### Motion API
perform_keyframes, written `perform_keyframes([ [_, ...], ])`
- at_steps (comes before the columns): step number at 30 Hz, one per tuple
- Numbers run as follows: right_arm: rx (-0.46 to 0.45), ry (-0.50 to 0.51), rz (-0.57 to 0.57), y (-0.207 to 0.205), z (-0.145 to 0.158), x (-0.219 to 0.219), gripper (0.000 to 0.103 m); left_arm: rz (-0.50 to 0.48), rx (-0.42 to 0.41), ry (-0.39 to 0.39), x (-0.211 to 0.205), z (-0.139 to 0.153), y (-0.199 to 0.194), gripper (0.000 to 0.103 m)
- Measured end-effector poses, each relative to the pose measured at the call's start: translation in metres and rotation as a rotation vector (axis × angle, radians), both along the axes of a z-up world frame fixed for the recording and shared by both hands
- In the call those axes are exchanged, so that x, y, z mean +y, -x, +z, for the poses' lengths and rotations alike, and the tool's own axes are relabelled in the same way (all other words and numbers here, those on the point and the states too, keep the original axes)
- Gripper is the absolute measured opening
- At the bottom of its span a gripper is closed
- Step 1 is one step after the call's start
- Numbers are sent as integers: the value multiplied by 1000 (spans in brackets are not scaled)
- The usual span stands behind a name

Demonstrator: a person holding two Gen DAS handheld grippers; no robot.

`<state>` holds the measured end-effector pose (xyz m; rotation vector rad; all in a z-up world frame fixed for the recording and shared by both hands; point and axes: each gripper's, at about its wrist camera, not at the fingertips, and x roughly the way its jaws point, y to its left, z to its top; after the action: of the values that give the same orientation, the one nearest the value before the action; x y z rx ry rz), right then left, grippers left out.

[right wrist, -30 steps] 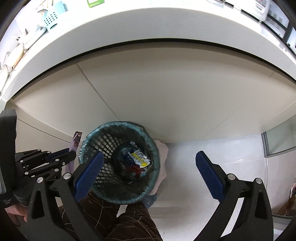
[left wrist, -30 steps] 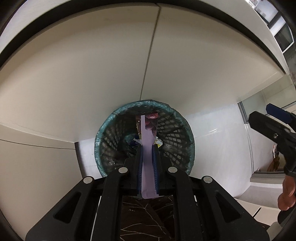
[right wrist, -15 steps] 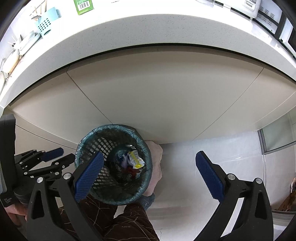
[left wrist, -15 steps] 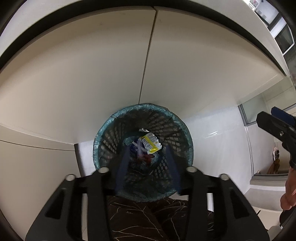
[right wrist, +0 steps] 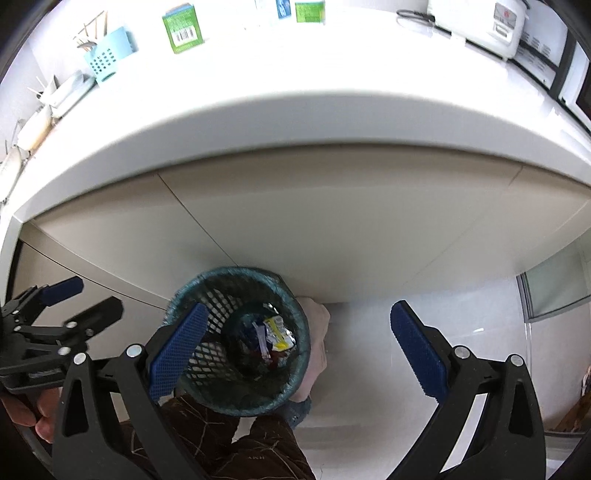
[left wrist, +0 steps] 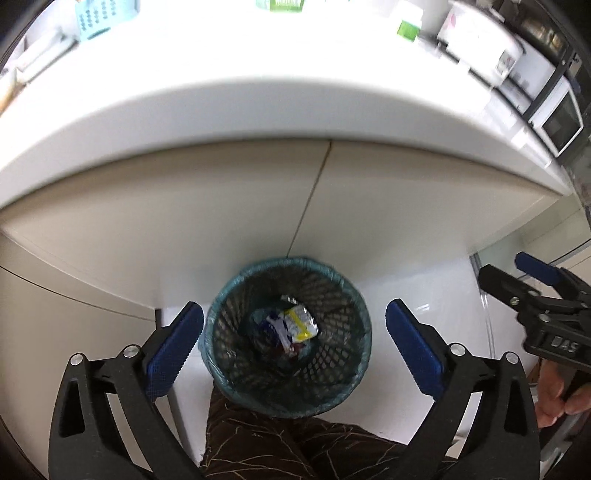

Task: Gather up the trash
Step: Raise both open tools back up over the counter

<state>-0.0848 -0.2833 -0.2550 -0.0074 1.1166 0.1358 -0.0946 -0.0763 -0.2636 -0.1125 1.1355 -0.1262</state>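
A black mesh bin (left wrist: 221, 354) with a teal liner stands on the white floor against the cabinet. It also shows in the right wrist view, bin (right wrist: 236, 273). Crumpled wrappers (left wrist: 297, 325), one yellow and silver, lie at its bottom, wrappers (right wrist: 275, 334). My left gripper (left wrist: 293, 308) hangs above the bin with its jaws opening wide and nothing between them. My right gripper (right wrist: 300, 309) is open and empty, above the bin's right side. Each gripper shows in the other's view: the right gripper (left wrist: 513, 271) and the left gripper (right wrist: 86, 295).
A white counter (right wrist: 295, 122) overhangs beige cabinet doors (left wrist: 221, 206). On it stand green boxes (right wrist: 183, 29), a pale blue basket (right wrist: 105, 55) and a white cooker (right wrist: 491, 26). A brown patterned trouser leg (left wrist: 266, 443) is below the bin. A pale pinkish thing (right wrist: 317, 332) lies beside it.
The left gripper let go of the purple wrapper and its jaws spread wide. Both grippers rose, so the bin looks smaller and the counter top came into view.
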Motion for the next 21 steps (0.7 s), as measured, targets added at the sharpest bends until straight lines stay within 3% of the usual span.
perform_keyframes([
  [21,-207,3,55,-41,122,25,95,71,-135,2,32,115,-30,97],
])
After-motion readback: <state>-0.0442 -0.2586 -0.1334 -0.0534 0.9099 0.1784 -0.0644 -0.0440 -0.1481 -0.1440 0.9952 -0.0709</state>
